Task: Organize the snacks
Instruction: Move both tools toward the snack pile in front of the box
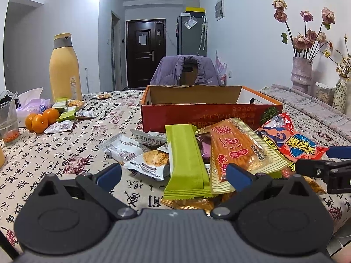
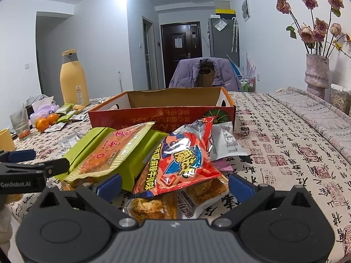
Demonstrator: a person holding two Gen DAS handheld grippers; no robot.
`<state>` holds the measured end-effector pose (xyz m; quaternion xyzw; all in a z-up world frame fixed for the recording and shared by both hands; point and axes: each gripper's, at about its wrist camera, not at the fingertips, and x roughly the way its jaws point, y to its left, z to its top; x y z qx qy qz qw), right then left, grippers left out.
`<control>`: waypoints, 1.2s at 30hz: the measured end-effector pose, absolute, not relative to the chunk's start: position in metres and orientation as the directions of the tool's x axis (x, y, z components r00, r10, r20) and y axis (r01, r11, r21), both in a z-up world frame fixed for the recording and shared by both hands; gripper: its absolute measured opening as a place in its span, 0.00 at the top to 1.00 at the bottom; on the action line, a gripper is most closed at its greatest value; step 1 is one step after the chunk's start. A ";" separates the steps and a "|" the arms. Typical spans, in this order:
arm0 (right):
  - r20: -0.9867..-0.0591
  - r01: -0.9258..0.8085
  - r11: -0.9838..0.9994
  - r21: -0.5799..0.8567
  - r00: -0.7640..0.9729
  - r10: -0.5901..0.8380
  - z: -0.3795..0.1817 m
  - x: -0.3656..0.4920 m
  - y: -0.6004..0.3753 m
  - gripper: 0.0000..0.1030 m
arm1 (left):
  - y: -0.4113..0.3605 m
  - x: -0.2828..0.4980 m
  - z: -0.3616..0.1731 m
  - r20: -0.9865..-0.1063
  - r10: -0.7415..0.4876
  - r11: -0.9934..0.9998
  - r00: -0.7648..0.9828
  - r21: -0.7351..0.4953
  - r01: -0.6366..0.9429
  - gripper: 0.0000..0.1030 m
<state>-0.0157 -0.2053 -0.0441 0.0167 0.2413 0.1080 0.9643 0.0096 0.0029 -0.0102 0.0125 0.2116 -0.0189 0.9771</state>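
- Both grippers sit low at the near edge of the table, aimed at a messy pile of snack packets right in front of the red cardboard box.
- Left gripper has its jaws spread wide, nothing between them. The green wafer packet lies in the gap ahead of it, and the right blue pad is just over the edge of the orange spicy-strip packet; can't tell if it's actually touching.
- Right gripper is also spread wide and holding nothing. The red foil snack bag lies on top of the pile right between its fingers, with a couple of clear-window packets tucked under it.
- The box is open on top, just behind the pile, its print upside down from here; the inside isn't visible.
- A few white biscuit packets lie loose on the tablecloth to the left of the heap.
- Way off on the left: a tall yellow bottle, some mandarins, a second little scatter of green and white packets and a plastic cup.
- Far right has a vase of dried roses, and a chair with a purple jacket stands behind the box.
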 end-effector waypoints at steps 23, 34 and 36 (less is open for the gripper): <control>-0.461 -0.197 0.977 0.084 0.862 0.214 -0.043 -0.016 -0.207 0.00 | 0.002 0.008 -0.009 -0.410 -0.031 0.999 0.911 0.013 0.039 0.00; -0.459 -0.195 0.977 0.081 0.863 0.210 -0.042 -0.016 -0.210 0.00 | 0.002 0.008 -0.007 -0.409 -0.032 0.999 0.912 0.008 0.039 0.00; -0.459 -0.196 0.977 0.080 0.863 0.211 -0.042 -0.016 -0.210 0.00 | 0.002 0.008 -0.007 -0.409 -0.033 0.999 0.912 0.008 0.039 0.00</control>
